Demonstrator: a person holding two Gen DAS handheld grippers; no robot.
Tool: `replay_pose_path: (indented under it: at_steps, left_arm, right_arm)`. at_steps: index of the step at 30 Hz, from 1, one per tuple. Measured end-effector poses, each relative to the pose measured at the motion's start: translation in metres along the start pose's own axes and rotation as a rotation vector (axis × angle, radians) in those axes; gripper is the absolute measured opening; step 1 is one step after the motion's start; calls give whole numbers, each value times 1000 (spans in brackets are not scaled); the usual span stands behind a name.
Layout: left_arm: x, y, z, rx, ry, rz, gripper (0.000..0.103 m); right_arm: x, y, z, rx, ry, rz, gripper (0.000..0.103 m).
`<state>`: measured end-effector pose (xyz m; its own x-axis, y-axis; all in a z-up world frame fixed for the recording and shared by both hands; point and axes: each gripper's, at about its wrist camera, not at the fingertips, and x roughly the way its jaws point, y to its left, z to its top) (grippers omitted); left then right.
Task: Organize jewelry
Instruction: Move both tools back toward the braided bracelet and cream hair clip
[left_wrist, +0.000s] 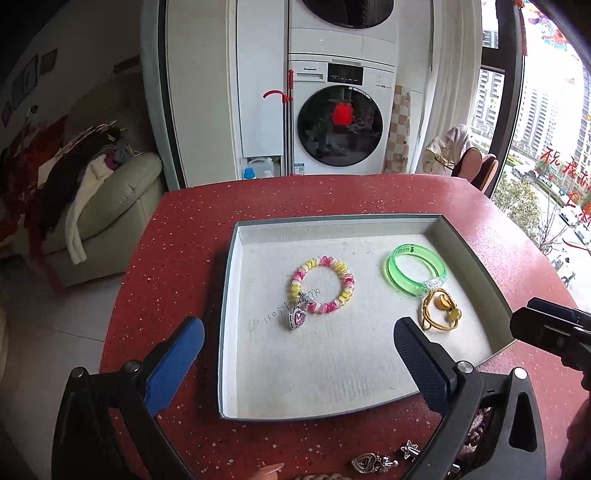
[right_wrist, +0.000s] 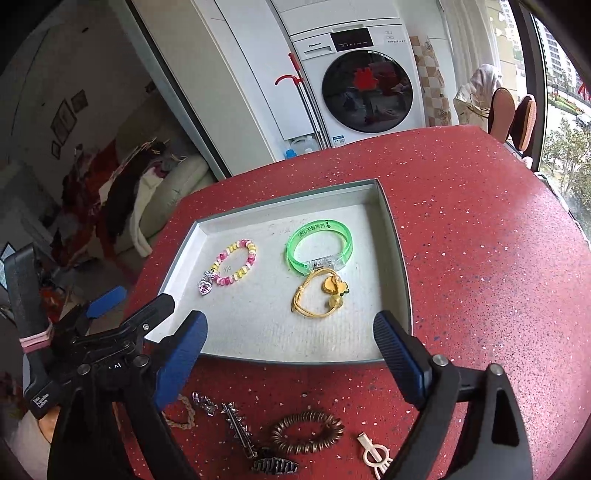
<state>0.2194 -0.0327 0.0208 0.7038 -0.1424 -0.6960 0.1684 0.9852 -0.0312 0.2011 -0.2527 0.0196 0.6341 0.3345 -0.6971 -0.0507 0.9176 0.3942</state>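
nearest, on the red table (right_wrist: 480, 229): loose pieces not yet sorted. a brown coil hair tie (right_wrist: 306, 432), a dark claw clip (right_wrist: 275, 463), a cream hair clip (right_wrist: 375, 452), a silver bar clip (right_wrist: 238, 428), a small silver charm (right_wrist: 205, 403) and a braided cord (right_wrist: 181, 413), partly hidden, are noted. in the left wrist view a silver heart charm (left_wrist: 364, 461) and a star charm (left_wrist: 410, 449) are seen at the lower edge.

above these: the right gripper (right_wrist: 290, 339) and left gripper (left_wrist: 299, 341), both spread wide, nothing between the fingers.

farther: a shallow white-lined tray (right_wrist: 400, 266), holding a pink-and-yellow bead bracelet (left_wrist: 321, 284) with a heart pendant (left_wrist: 296, 316), a green bangle (left_wrist: 415, 271) and a yellow cord bracelet (left_wrist: 441, 308) lying just beside the bangle, possibly touching it.

farthest: a washing machine (left_wrist: 340, 122).

hazards judged: the small charms could slip from the broad pads or be pushed off the near table edge. the silver pieces lie close together, so two could be caught at once. a piece dropped near the yellow cord could tangle in it.
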Motion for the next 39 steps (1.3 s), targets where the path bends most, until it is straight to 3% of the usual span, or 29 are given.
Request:
replay_pose_path:
  at_steps: [6, 10, 17, 27, 39]
  left_arm:
    - [-14, 9, -25, -33, 53, -60, 103]
    - [-20, 10, -42, -31, 81, -40, 103]
    - [-27, 17, -69, -85, 114, 6, 103]
    - [-24, 25, -103, -138, 184, -8, 103]
    - [-17, 30, -110, -143, 204, 29, 103]
  right_arm:
    - [-22, -1, -16, 17, -49, 22, 103]
    - [-30, -4, -27, 29, -49, 13, 103]
    - [-32, -15, -48, 47, 34, -25, 103]
    - [-32, -34, -86, 6, 129, -135, 103]
    - [-19, -34, -96, -87, 179, -235, 103]
